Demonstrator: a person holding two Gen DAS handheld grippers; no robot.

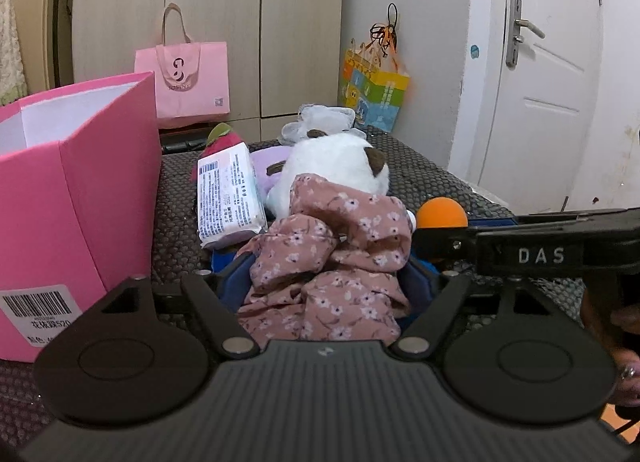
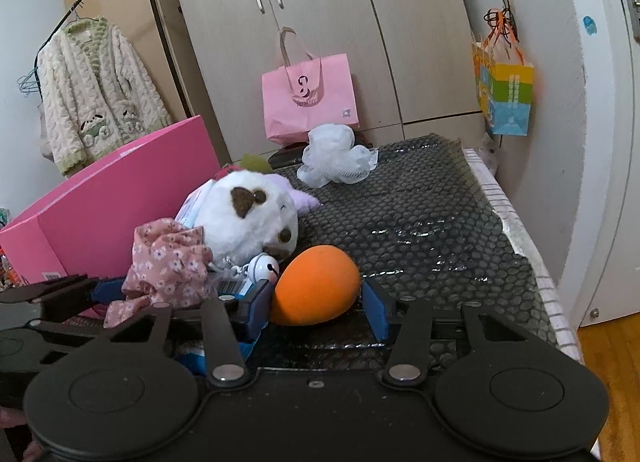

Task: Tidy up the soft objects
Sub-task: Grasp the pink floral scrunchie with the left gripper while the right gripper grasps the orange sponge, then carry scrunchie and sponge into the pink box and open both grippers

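Observation:
A pink floral cloth (image 1: 332, 258) lies between the blue pads of my left gripper (image 1: 328, 282), whose jaws stand wide around it; it also shows in the right wrist view (image 2: 168, 266). Behind it lie a white plush toy (image 1: 340, 166), a wipes packet (image 1: 230, 194) and a purple soft item (image 1: 264, 162). My right gripper (image 2: 316, 302) is open around an orange soft egg (image 2: 316, 286), its pads close beside it. The plush (image 2: 248, 218) and a small white bell (image 2: 262, 268) sit left of the egg. A white mesh puff (image 2: 336, 156) lies farther back.
An open pink box (image 1: 72, 190) stands at the left on the dark bubble-textured table (image 2: 432, 222). A pink bag (image 2: 308, 94) leans on the wardrobe behind. A colourful bag (image 2: 504, 94) hangs on the wall at right. The table's right edge (image 2: 520, 222) borders a door.

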